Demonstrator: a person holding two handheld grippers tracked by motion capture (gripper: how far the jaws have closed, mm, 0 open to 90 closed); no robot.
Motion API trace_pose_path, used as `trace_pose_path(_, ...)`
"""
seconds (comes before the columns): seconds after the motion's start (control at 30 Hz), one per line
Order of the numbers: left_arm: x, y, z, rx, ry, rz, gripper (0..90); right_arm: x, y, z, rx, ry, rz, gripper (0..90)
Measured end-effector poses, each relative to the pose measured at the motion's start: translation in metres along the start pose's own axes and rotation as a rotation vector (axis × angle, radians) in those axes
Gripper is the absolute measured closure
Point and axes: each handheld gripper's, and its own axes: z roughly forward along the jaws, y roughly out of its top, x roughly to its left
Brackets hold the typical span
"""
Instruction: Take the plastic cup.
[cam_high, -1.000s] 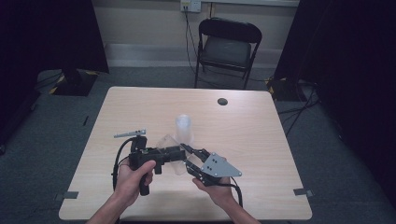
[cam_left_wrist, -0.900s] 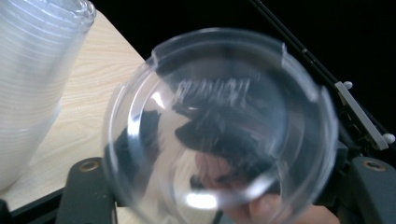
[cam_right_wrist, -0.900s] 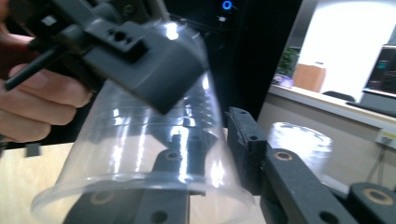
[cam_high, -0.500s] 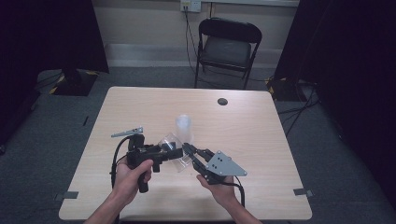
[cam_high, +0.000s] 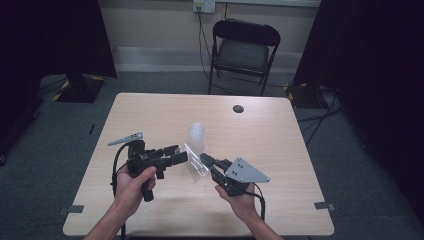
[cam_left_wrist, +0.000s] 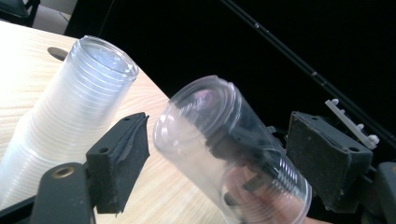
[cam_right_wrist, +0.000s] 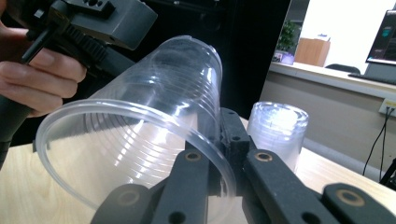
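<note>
Far left of the table (cam_high: 150, 107): your left hand (cam_high: 131, 185) comes in from the near edge, wrapped round the left gripper (cam_high: 172, 155), which points right across the tabletop. Its jaws have just been opening. In the left gripper view they stand wide on either side of the clear plastic cup (cam_left_wrist: 224, 149), with a visible gap on both sides; the pads do not press on it. The grey plate (cam_high: 125, 138) on this gripper sticks out to the far left.

Centre: the cup (cam_high: 196, 161) is off the table and lying tilted, its closed base toward the left gripper and its open mouth toward the right one. It sits between the two grippers, just near of the stack.

Just beyond it: the stack of clear cups (cam_high: 196, 134) stands mouth down on the table, near the middle and apart from the held cup. In the left gripper view the stack (cam_left_wrist: 65, 116) leans in at the left, behind the left jaw.

Right of centre: your right hand (cam_high: 239, 202) holds the right gripper (cam_high: 206, 160), which points left and away from you. Its jaws are closed tight, pinching the cup's wall just inside the rim; in the right gripper view the two black jaws meet on the thin plastic (cam_right_wrist: 140, 135).

Far right: a small dark round mark (cam_high: 238, 108) sits on the tabletop toward the far edge. A black folding chair (cam_high: 242, 50) stands beyond the table.
</note>
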Motion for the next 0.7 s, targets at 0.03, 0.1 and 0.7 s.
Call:
trace_pose_path(0.03, 0.000, 0.000, 0.000, -0.002, 0.003, 0.002, 20.9, -0.001, 0.000, 0.000, 0.014, 0.009, 0.009, 89.0)
trace_pose_path(0.1, 0.000, 0.000, -0.001, -0.011, 0.010, 0.013, 20.8, -0.001, 0.000, 0.000, 0.029, 0.015, 0.021, 89.1)
trace_pose_path(0.7, -0.003, 0.002, -0.007, 0.033, 0.135, 0.199, 21.1, -0.023, -0.009, 0.001, 0.247, 0.064, 0.152, 89.0)
